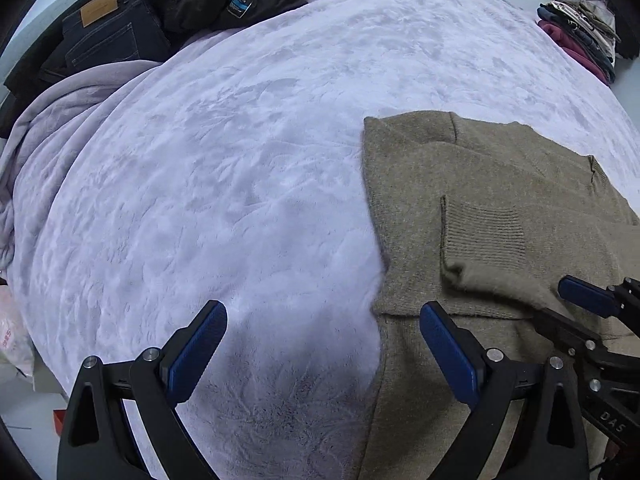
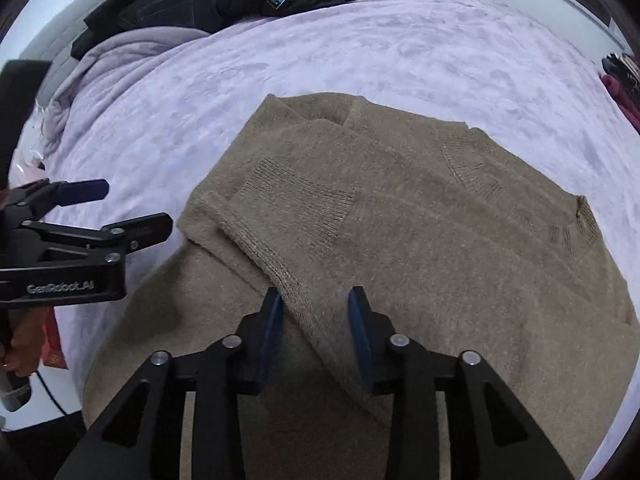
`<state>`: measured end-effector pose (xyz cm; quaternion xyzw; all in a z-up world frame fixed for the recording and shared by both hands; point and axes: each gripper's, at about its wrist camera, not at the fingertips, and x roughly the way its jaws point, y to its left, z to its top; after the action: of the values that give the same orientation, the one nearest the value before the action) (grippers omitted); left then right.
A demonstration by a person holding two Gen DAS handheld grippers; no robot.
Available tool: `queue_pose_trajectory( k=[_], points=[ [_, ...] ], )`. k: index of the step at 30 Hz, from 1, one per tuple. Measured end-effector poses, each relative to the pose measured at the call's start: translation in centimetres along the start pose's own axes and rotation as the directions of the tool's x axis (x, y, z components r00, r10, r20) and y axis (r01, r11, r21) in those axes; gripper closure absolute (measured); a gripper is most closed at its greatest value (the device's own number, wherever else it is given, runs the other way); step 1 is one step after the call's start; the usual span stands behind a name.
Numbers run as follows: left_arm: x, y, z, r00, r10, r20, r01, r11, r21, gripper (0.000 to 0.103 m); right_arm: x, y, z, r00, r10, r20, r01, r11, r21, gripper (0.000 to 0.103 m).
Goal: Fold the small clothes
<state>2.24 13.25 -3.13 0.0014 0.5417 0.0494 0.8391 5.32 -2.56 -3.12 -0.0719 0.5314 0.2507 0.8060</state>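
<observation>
Left wrist view: fuzzy olive-tan knit sweater (image 1: 480, 200) lies flat on the pale lilac plush bed cover (image 1: 240, 160), one ribbed-cuff sleeve (image 1: 484, 236) already turned in across the body. Left tongs (image 1: 324, 344) spread wide, empty, straddling the sweater's edge.

Right wrist view: right tongs (image 2: 316, 320) parted over the folded sleeve, pads not pressing it (released, as far as I can judge). Sleeves look tucked; the body's cross folds seem still undone. Stack of folded clothes (image 1: 580, 36) sits far off.

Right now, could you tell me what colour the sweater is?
Plain tan-brown sweater, seen best in the right wrist view.
</observation>
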Motion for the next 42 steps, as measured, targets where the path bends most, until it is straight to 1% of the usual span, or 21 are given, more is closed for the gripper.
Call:
queue_pose_trajectory(
  k=[3,5,7,9,12,14,17,20,22,23,24,25,27,28,31,33,34,36,37,38,42],
  points=[
    [-0.7,-1.1,0.9,0.999,-0.049,0.021,0.049,0.999,0.022,0.005,-3.9,-3.7,-2.8,0.998,0.029,0.052,-0.037,0.984,0.175,0.059],
    [-1.3,-2.4,1.6,0.995,-0.095,0.039,0.094,0.995,0.040,0.005,-6.6,-7.3,-5.5,0.995,0.036,0.094,-0.066,0.937,0.342,0.059],
    [-1.2,-4.2,2.3,0.991,-0.127,0.045,0.124,0.990,0.069,0.005,-9.1,-11.5,-9.2,0.990,0.028,0.137,-0.098,0.839,0.535,0.059],
    [0.1,-6.2,2.7,0.991,-0.131,0.006,0.130,0.986,0.101,0.005,-11.1,-15.2,-13.6,0.988,-0.003,0.153,-0.106,0.708,0.698,0.059],
    [2.5,-8.3,2.2,0.994,-0.109,-0.009,0.109,0.983,0.145,0.005,-12.0,-18.7,-18.7,0.985,0.015,0.174,-0.155,0.537,0.829,0.058],
    [3.6,-9.2,1.5,0.997,-0.078,-0.012,0.079,0.980,0.180,0.005,-11.4,-19.8,-20.3,0.978,0.028,0.205,-0.195,0.457,0.868,0.059],
    [3.9,-9.3,0.8,0.997,-0.073,0.017,0.069,0.982,0.178,0.001,-10.6,-21.6,-21.6,0.944,-0.001,0.331,-0.310,0.346,0.886,0.059],
    [4.6,-8.8,1.0,0.994,-0.105,-0.009,0.105,0.986,0.132,0.000,-9.9,-22.9,-22.6,0.918,-0.028,0.397,-0.378,0.249,0.892,0.058],
    [5.3,-8.6,1.7,0.992,-0.112,-0.064,0.118,0.988,0.102,0.000,-9.2,-23.4,-22.9,0.906,-0.021,0.422,-0.412,0.181,0.893,0.061],
    [5.1,-8.6,2.1,0.992,-0.102,-0.080,0.110,0.989,0.100,0.000,-9.4,-23.7,-23.0,0.906,-0.017,0.424,-0.415,0.173,0.893,0.077],
    [4.5,-8.7,2.4,0.994,-0.083,-0.069,0.090,0.990,0.105,0.000,-9.8,-23.7,-22.9,0.907,-0.021,0.422,-0.411,0.184,0.893,0.090],
    [3.6,-8.7,2.6,0.997,-0.070,-0.039,0.073,0.991,0.109,0.000,-10.4,-23.8,-22.8,0.906,-0.033,0.422,-0.406,0.209,0.890,0.093],
    [2.2,-8.8,2.8,0.999,-0.050,0.016,0.047,0.989,0.138,0.000,-11.9,-24.1,-22.8,0.905,-0.064,0.420,-0.392,0.259,0.883,0.093],
    [2.1,-8.9,2.7,0.999,-0.036,0.021,0.032,0.988,0.152,0.000,-12.2,-24.2,-23.1,0.907,-0.067,0.415,-0.385,0.267,0.884,0.093],
    [4.1,-8.7,2.3,0.998,-0.012,-0.055,0.022,0.985,0.170,0.000,-10.7,-25.2,-24.8,0.931,-0.045,0.363,-0.344,0.229,0.911,0.093],
    [3.8,-8.1,2.4,0.998,-0.033,-0.059,0.041,0.988,0.147,0.000,-9.8,-25.1,-25.2,0.932,-0.019,0.361,-0.349,0.214,0.912,0.093],
    [3.5,-8.0,2.4,0.998,-0.024,-0.050,0.032,0.987,0.158,0.000,-9.9,-25.0,-25.1,0.932,-0.022,0.363,-0.349,0.225,0.910,0.089],
    [2.9,-7.7,2.2,0.999,-0.013,-0.042,0.020,0.982,0.186,0.000,-10.9,-24.3,-24.5,0.940,-0.020,0.341,-0.321,0.292,0.901,0.071],
    [2.6,-7.6,2.1,0.999,-0.016,-0.049,0.025,0.980,0.195,0.000,-11.3,-23.9,-24.4,0.943,-0.019,0.332,-0.309,0.320,0.896,0.058],
    [2.4,-7.4,2.0,0.998,-0.020,-0.059,0.032,0.979,0.201,0.000,-11.9,-23.3,-24.3,0.945,-0.015,0.326,-0.300,0.350,0.888,0.051],
    [1.7,-6.9,1.4,0.991,-0.055,-0.118,0.081,0.972,0.222,0.000,-13.8,-21.0,-23.6,0.963,-0.018,0.269,-0.234,0.441,0.866,0.049]
  ],
)
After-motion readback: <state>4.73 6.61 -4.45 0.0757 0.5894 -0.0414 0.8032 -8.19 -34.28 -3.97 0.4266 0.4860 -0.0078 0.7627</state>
